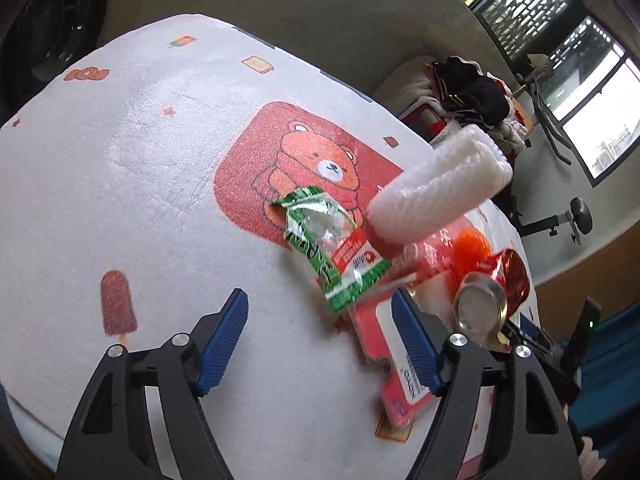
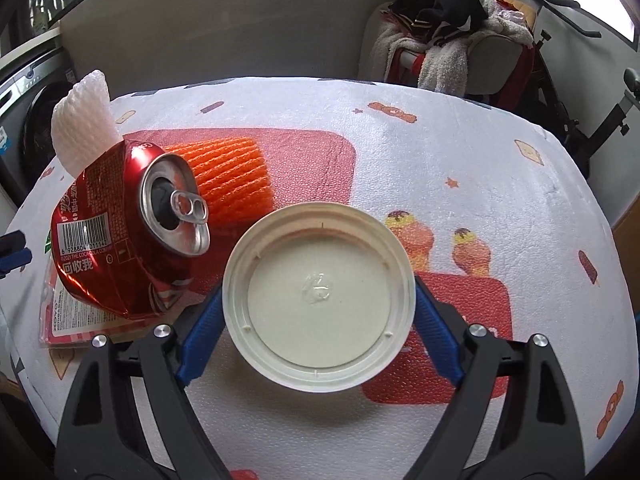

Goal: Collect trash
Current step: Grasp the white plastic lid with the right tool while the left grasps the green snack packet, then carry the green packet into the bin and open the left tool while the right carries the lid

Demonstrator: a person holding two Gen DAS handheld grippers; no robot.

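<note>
My right gripper is shut on a white plastic lid, its hollow side facing the camera, held above the table. A crushed red cola can lies just left of it, on a flat red packet; the can also shows in the left wrist view. An orange foam net and a white foam net lie behind the can. My left gripper is open and empty above the table. A crumpled green wrapper lies just beyond its fingertips, beside the red packet and the white foam net.
The table wears a white cloth printed with red bear and ice-cream pictures. A chair piled with clothes stands behind the table. A washing machine is at the left. Windows and exercise gear stand beyond.
</note>
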